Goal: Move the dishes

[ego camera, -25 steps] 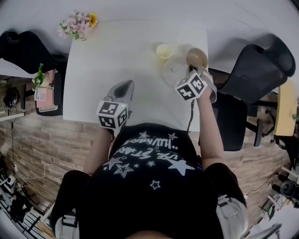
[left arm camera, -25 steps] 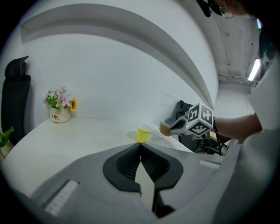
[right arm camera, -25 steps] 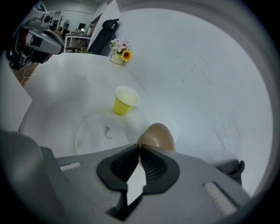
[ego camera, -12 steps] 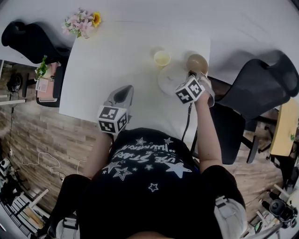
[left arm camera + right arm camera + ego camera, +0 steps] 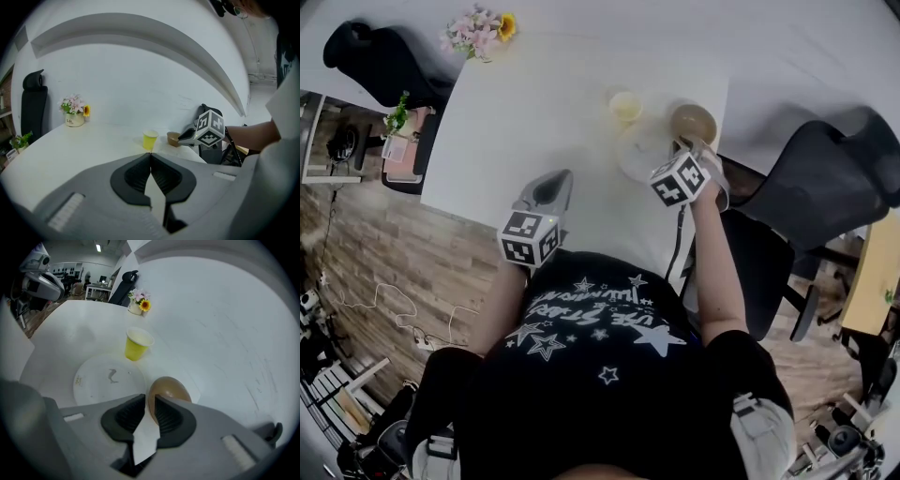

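The right claw [image 5: 150, 401] has just been opening, the brown bowl [image 5: 171, 388] rim loose between its jaws; the left claw [image 5: 150, 157] is closed, empty.

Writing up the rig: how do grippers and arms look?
Left gripper and right gripper: grey, black ribbed jaws, black-and-white marker cubes; black cable off the right, whose jaws just opened, bowl rim between. Black starred shirt, short sleeves.

The white rectangular table top [image 5: 534, 122] looks matt and smooth. The brown round bowl [image 5: 169, 389] has a glossy, glazed-looking skin. The white round plate [image 5: 105, 380] is smooth with a faint sheen. The yellow cup [image 5: 136, 347] looks like matt paper. The left gripper [image 5: 150, 154] is matt grey plastic with ribbed black pads [image 5: 136, 177]. The brown floor [image 5: 412, 253] shows wood-grain planks.
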`<control>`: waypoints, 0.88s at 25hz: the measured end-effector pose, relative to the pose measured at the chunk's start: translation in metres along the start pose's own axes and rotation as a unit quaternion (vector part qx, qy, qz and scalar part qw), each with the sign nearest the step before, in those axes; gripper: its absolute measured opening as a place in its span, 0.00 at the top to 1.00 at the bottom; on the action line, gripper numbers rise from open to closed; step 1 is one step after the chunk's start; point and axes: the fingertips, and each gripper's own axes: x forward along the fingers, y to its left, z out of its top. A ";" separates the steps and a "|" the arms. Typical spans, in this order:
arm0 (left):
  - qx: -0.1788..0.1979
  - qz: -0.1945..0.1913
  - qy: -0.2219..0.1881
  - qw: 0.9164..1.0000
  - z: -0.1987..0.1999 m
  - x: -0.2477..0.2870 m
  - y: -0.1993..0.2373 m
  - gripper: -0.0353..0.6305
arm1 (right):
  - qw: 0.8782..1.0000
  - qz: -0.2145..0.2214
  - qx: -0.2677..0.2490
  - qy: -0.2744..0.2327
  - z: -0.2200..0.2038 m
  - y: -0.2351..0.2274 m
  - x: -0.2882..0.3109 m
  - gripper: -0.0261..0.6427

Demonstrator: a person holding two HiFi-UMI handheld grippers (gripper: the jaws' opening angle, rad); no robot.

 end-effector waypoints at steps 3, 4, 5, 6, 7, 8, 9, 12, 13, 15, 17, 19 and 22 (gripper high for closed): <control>0.004 0.004 -0.002 1.000 -0.003 -0.007 -0.011 0.93 | 1.000 -0.001 -0.001 -0.021 0.000 0.000 -0.012 0.85; 0.003 0.007 -0.003 1.000 -0.004 -0.011 -0.014 0.93 | 1.000 -0.001 -0.001 -0.029 0.002 0.000 -0.015 0.83; 0.002 0.012 -0.003 1.000 -0.006 -0.015 -0.016 0.93 | 0.999 0.000 -0.001 -0.038 0.004 0.001 -0.018 0.82; 0.000 0.016 -0.003 1.000 -0.009 -0.019 -0.018 0.93 | 0.999 0.001 0.001 -0.045 0.007 0.003 -0.021 0.82; -0.002 0.020 -0.002 1.000 -0.012 -0.023 -0.019 0.93 | 0.999 0.002 0.005 -0.053 0.009 0.003 -0.024 0.82; -0.003 0.023 0.001 1.000 -0.016 -0.026 -0.021 0.93 | 0.998 0.001 0.010 -0.060 0.012 0.004 -0.027 0.82; -0.004 0.025 0.003 1.000 -0.019 -0.029 -0.022 0.93 | 0.998 0.000 0.016 -0.068 0.014 0.004 -0.031 0.82; -0.004 0.030 0.006 1.000 -0.025 -0.035 -0.023 0.93 | 0.995 -0.002 0.033 -0.089 0.021 0.005 -0.044 0.82; -0.005 0.032 0.004 0.999 -0.025 -0.037 -0.023 0.93 | 0.994 -0.002 0.040 -0.097 0.023 0.004 -0.048 0.82; -0.008 0.036 -0.002 0.999 -0.022 -0.039 -0.023 0.93 | 0.991 -0.009 0.063 -0.118 0.028 0.000 -0.057 0.82; -0.009 0.038 -0.007 0.999 -0.021 -0.041 -0.025 0.93 | 0.985 -0.024 0.090 -0.143 0.033 -0.007 -0.066 0.83; -0.010 0.040 -0.010 0.999 -0.022 -0.045 -0.027 0.93 | 0.980 -0.036 0.110 -0.159 0.034 -0.011 -0.074 0.91; -0.013 0.050 -0.013 0.999 -0.027 -0.058 -0.029 0.93 | 0.974 -0.030 0.139 -0.177 0.036 -0.009 -0.085 0.95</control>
